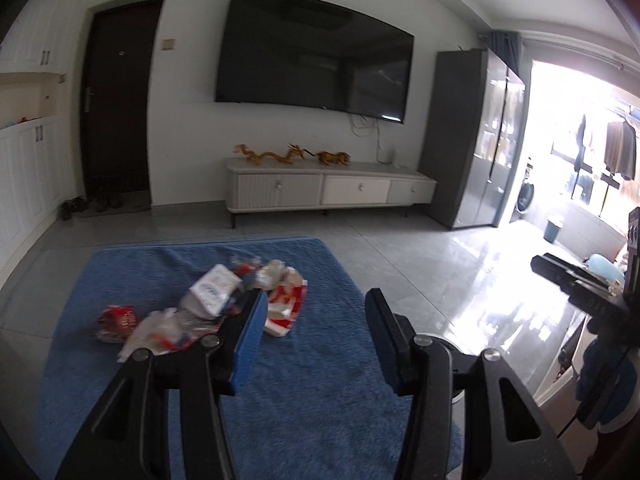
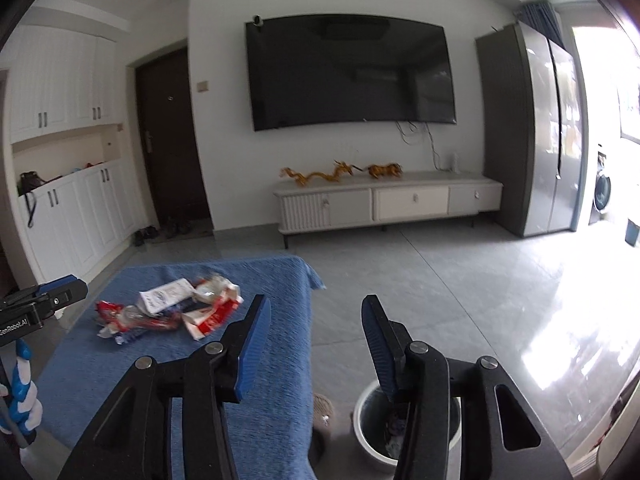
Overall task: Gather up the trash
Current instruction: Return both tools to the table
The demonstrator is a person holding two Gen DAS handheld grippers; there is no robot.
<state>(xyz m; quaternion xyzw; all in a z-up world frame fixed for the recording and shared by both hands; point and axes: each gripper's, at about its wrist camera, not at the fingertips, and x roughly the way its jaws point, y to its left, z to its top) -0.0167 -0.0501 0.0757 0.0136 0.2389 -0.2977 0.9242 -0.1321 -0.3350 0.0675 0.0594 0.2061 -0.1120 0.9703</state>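
Note:
A pile of trash lies on the blue-covered table: a white packet, a crumpled red wrapper, a red-and-white wrapper and clear plastic. My left gripper hovers above the table just right of the pile, open with nothing between its blue pads. My right gripper is open and empty too, held over the table's right edge. Beneath it stands a grey waste bin on the floor with some scraps inside. The right wrist view shows the same pile and the left gripper at the far left.
A white TV console with golden figurines stands under a wall TV. A tall grey cabinet is at the right, a dark door and shoes at the left. A slipper lies beside the bin. Glossy tiled floor stretches to the right.

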